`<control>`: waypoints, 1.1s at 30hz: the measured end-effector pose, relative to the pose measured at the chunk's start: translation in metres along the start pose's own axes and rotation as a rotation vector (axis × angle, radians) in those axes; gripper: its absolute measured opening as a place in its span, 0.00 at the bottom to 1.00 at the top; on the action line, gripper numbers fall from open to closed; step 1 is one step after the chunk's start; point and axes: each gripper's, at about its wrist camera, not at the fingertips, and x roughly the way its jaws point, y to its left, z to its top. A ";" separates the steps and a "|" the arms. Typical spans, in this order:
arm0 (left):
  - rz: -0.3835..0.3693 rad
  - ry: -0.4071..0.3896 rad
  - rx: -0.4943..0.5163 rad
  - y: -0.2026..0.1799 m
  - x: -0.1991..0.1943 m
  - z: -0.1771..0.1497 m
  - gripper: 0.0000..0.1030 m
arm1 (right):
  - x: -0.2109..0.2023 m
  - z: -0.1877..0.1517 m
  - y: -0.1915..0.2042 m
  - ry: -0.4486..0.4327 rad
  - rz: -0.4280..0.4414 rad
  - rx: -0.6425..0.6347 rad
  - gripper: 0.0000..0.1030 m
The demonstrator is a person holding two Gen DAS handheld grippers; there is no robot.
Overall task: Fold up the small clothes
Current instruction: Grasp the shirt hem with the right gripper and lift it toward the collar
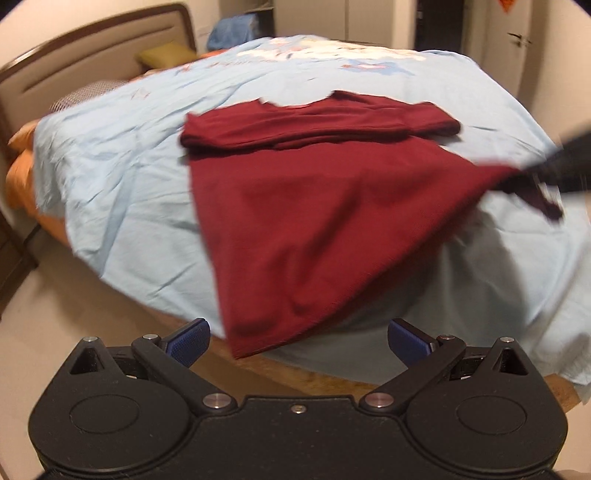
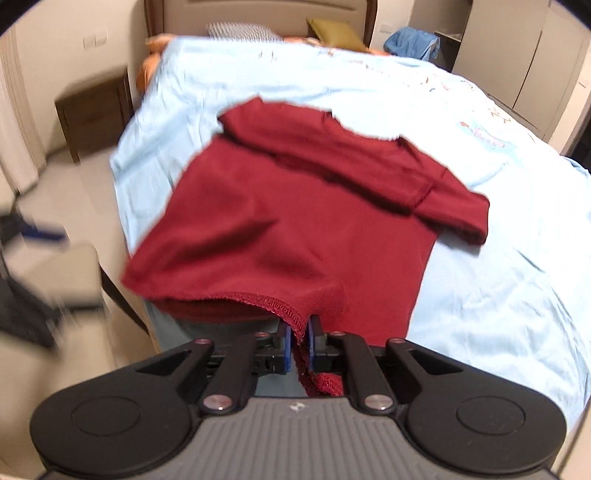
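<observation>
A dark red shirt (image 1: 314, 206) (image 2: 295, 206) lies on a bed's light blue sheet (image 1: 122, 173) (image 2: 498, 280), its sleeves folded across the upper part. My right gripper (image 2: 299, 334) is shut on the stitched bottom hem at one corner and holds that corner lifted off the sheet. In the left wrist view the right gripper (image 1: 546, 177) is a dark blur at the raised corner. My left gripper (image 1: 297, 341) is open with nothing between its blue pads (image 1: 186, 341). It hovers just off the bed's near edge, close to the shirt's other bottom corner, which hangs over that edge.
A padded headboard (image 1: 92, 62) runs along the far end, with an olive pillow (image 2: 332, 31) and orange bedding (image 1: 22, 173) beside it. A dark wooden bedside cabinet (image 2: 96, 110) stands on the pale floor (image 1: 55, 295). A blue cloth (image 2: 413, 42) is heaped beyond the bed.
</observation>
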 end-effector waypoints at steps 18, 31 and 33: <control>0.286 -0.156 0.194 -0.075 0.055 0.039 0.85 | -0.061 0.057 -0.007 -0.121 0.085 0.115 0.08; 0.292 -0.151 0.151 -0.093 0.038 0.052 0.90 | -0.093 0.094 -0.020 -0.152 0.108 0.190 0.08; 0.314 -0.128 0.109 -0.092 0.037 0.058 0.90 | -0.094 0.106 -0.022 -0.152 0.118 0.201 0.08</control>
